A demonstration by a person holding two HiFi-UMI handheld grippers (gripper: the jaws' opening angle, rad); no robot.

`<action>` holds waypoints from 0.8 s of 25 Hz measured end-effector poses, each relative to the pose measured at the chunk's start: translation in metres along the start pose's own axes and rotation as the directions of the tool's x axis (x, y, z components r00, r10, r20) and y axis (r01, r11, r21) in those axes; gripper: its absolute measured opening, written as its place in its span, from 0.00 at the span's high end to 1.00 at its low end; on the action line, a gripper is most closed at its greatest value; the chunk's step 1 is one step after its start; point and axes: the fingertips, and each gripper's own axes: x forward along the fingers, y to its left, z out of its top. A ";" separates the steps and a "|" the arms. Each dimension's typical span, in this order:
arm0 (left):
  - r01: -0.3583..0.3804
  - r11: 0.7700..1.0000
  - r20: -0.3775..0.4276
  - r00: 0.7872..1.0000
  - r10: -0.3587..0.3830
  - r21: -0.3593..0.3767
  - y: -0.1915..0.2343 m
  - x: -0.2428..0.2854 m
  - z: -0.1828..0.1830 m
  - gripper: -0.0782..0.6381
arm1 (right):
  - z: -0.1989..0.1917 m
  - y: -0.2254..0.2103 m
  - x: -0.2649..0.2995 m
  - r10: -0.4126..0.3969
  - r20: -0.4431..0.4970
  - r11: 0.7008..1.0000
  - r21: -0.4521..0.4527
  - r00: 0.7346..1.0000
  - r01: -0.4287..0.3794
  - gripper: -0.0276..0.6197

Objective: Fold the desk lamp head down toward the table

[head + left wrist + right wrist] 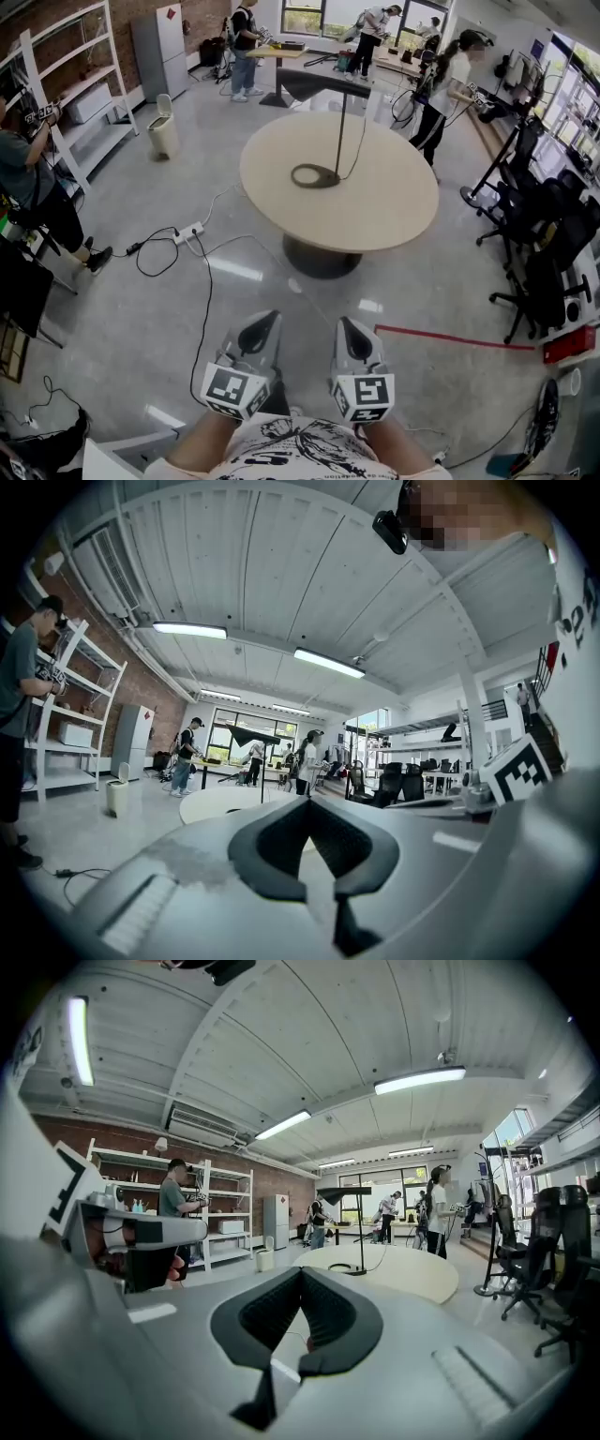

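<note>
1 desk lamp (319, 86) on 1 table (394, 197); left gripper (270, 321) and right gripper (348, 324), 4 fingers (273, 847) closed, empty.

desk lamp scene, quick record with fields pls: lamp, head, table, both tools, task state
desk lamp: stands on the table, pole upright, ring base flat on the top
lamp head: level at the top of the pole, not yet folded down
round table: beige, holds only the lamp
left tool: shut, empty, held low by the person's body, apart from the table
right tool: shut, empty, beside the left tool
task state: not begun, neither tool touches the lamp
</note>
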 end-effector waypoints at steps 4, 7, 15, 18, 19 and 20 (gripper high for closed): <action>0.001 1.000 -0.008 1.000 -0.001 -0.012 0.026 0.020 0.004 0.88 | 0.000 -0.004 0.030 -0.005 -0.033 1.000 0.009 0.999 0.005 0.94; 0.004 1.000 -0.017 1.000 -0.004 -0.027 0.049 0.039 0.004 0.88 | 0.000 -0.010 0.059 -0.017 -0.054 1.000 0.014 0.998 0.018 0.94; 0.029 0.999 -0.039 0.999 -0.031 -0.040 0.136 0.107 0.015 0.88 | 0.017 -0.023 0.159 -0.054 -0.049 0.997 0.050 0.997 0.057 0.94; 0.040 0.998 -0.033 0.999 -0.041 -0.038 0.171 0.137 0.025 0.88 | 0.031 -0.028 0.201 -0.073 -0.039 0.996 0.042 0.997 0.075 0.94; 0.044 0.998 -0.031 0.999 -0.045 -0.038 0.182 0.146 0.028 0.88 | 0.035 -0.029 0.214 -0.079 -0.035 0.996 0.041 0.996 0.080 0.94; 0.050 0.998 -0.027 0.998 -0.051 -0.037 0.192 0.155 0.030 0.88 | 0.039 -0.031 0.226 -0.084 -0.031 0.996 0.041 0.996 0.085 0.94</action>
